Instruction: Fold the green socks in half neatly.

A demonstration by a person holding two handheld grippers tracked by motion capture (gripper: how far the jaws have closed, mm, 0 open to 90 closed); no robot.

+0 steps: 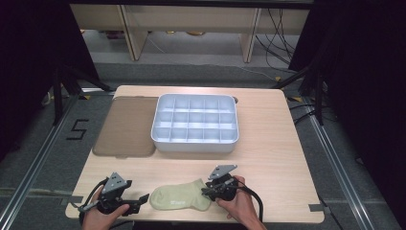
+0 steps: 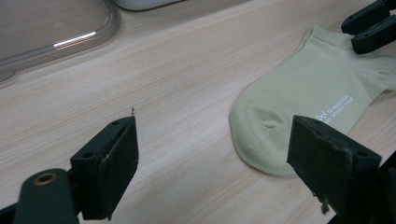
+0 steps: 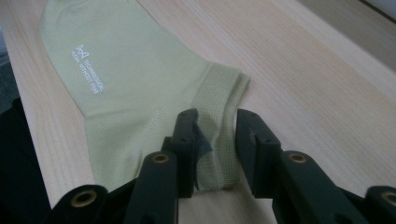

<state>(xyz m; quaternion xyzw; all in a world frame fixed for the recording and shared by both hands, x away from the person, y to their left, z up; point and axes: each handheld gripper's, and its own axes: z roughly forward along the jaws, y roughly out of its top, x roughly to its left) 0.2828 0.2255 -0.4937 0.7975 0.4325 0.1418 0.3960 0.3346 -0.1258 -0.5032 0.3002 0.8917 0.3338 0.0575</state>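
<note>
Because it is a thin, limp knit, the pale green sock (image 1: 179, 197) lying flat at the near edge of the wooden table (image 1: 268, 153) will likely weigh almost nothing, sag and fold when lifted, and its ribbed cuff (image 3: 219, 116) looks the surest hold. That cuff sits between the narrowed jaws of the right gripper (image 3: 215, 140), though I cannot tell whether the pads pinch it, while the left gripper (image 2: 212, 154) stands wide with the toe just beside one jaw. Farther back sit a hard white compartment tray (image 1: 158, 129) and, touching its left side, a smoky translucent lid (image 1: 124, 127) with rounded corners.
</note>
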